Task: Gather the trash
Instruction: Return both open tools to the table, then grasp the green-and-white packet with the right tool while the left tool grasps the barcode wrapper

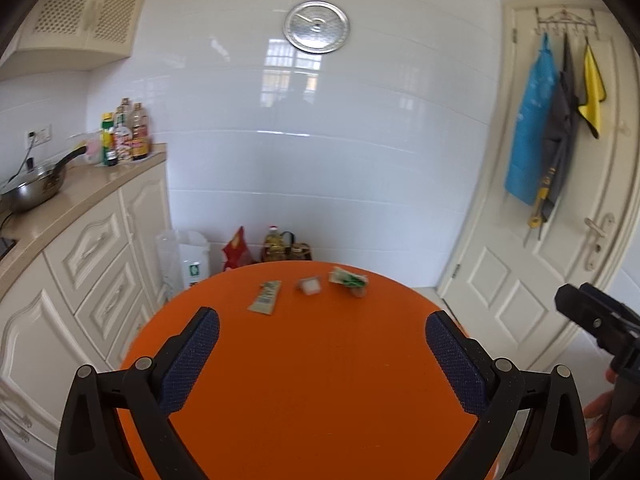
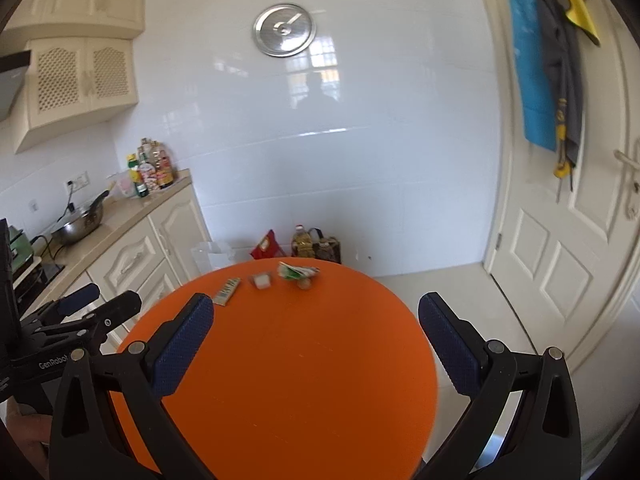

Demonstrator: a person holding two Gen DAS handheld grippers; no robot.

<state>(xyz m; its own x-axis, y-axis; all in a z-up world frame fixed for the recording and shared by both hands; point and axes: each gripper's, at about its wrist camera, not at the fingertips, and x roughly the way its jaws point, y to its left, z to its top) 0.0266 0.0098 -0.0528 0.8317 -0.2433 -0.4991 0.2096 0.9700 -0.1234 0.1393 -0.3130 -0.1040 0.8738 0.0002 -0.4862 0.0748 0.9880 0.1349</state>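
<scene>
Three bits of trash lie in a row at the far edge of a round orange table [image 1: 320, 380]: a flat tan wrapper [image 1: 265, 297], a small white crumpled piece [image 1: 310, 285], and a green-and-white crumpled wrapper [image 1: 347, 279]. They also show in the right wrist view: the tan wrapper [image 2: 227, 291], the white piece [image 2: 261, 281], the green wrapper [image 2: 298, 272]. My left gripper [image 1: 322, 334] is open and empty above the near table. My right gripper [image 2: 316, 320] is open and empty, also short of the trash.
Cream cabinets with a counter [image 1: 80, 196], a wok [image 1: 34, 188] and bottles [image 1: 126, 136] stand at the left. A white bin [image 1: 188, 260], a red bag and oil bottles [image 1: 280, 246] sit on the floor behind the table. A door [image 1: 560, 220] with hung aprons is at the right.
</scene>
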